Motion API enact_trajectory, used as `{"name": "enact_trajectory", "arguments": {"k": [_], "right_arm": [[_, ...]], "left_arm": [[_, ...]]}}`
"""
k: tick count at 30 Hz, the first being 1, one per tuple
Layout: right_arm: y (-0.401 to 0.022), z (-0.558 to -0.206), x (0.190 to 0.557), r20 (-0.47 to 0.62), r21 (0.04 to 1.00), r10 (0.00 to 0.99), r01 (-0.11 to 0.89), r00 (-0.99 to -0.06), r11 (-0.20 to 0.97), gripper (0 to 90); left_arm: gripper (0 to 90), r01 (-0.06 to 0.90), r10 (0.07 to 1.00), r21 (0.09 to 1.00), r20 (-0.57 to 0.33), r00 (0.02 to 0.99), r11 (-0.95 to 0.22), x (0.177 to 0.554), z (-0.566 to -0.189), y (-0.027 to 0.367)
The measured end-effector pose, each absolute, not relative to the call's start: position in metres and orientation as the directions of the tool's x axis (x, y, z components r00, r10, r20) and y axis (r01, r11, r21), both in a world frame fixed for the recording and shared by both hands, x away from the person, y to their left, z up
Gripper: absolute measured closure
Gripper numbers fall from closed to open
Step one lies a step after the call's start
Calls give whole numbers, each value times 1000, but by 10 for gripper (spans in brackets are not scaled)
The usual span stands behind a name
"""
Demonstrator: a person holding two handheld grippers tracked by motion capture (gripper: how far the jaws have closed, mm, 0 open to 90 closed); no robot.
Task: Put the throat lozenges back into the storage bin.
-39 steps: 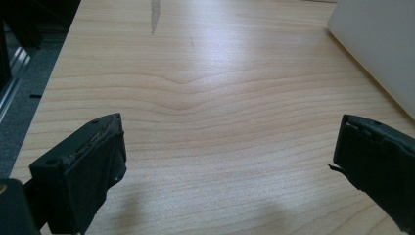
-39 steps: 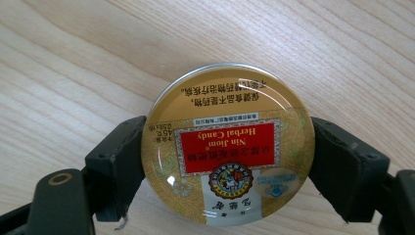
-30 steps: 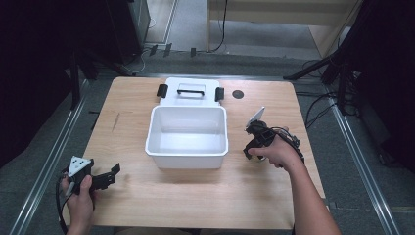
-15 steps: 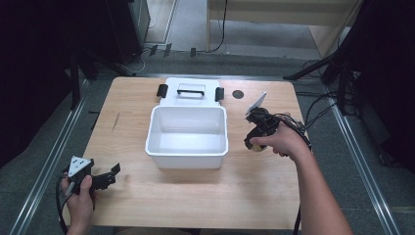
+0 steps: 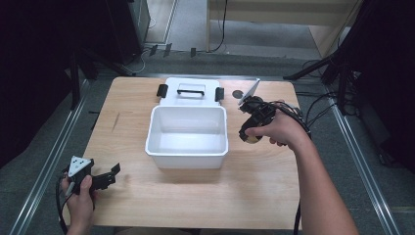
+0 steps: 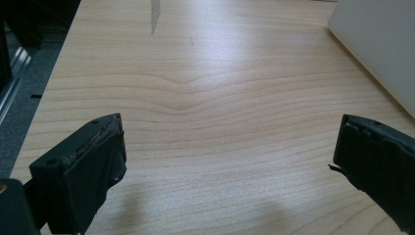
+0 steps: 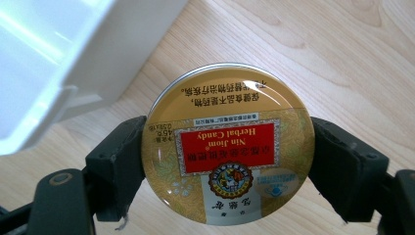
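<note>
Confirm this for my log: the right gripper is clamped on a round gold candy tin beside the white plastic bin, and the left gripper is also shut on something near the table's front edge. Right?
Not quite. The left gripper is open and holds nothing: the left gripper view shows its jaws wide apart over bare wooden table. The rest stands: the right gripper is clamped on the round gold candy tin beside the white plastic bin.

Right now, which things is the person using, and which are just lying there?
In use:
- right claw, gripping the candy tin
- white bin, beside the tin

Just lying there:
- bin lid, behind the bin
- left claw, open, holding nothing
</note>
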State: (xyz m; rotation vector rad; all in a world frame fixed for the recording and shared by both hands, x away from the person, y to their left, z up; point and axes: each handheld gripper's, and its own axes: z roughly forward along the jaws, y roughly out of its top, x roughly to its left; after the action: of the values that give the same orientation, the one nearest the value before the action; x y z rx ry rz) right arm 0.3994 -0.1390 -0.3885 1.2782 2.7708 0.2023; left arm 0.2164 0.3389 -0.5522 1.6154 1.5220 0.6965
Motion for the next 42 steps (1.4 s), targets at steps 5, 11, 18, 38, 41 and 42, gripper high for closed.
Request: {"name": "enact_trajectory", "arguments": {"k": [5,11,18,38,41,42], "right_arm": [[-127,-377,400,-16,147,745,735,-667,662,205],[-117,-365,401,-23,153,731,720,-682,677,205],[-94,-355,400,-39,154,702,690,-711,707,205],[-37,-356,391,-48,217,529,508,-847,834,205],[-34,-359,390,-53,222,488,466,-871,857,204],[-32,-362,390,-58,232,452,429,-890,873,204]], "left_arm": [[0,547,984,836,-128,126,39,217,-552,339],[0,549,983,835,-128,128,38,217,-552,339],[0,548,983,835,-131,127,40,217,-552,339],[0,549,983,835,-133,129,41,217,-553,339],[0,550,983,834,-135,128,43,217,-552,339],[0,550,983,834,-136,127,44,217,-553,339]]}}
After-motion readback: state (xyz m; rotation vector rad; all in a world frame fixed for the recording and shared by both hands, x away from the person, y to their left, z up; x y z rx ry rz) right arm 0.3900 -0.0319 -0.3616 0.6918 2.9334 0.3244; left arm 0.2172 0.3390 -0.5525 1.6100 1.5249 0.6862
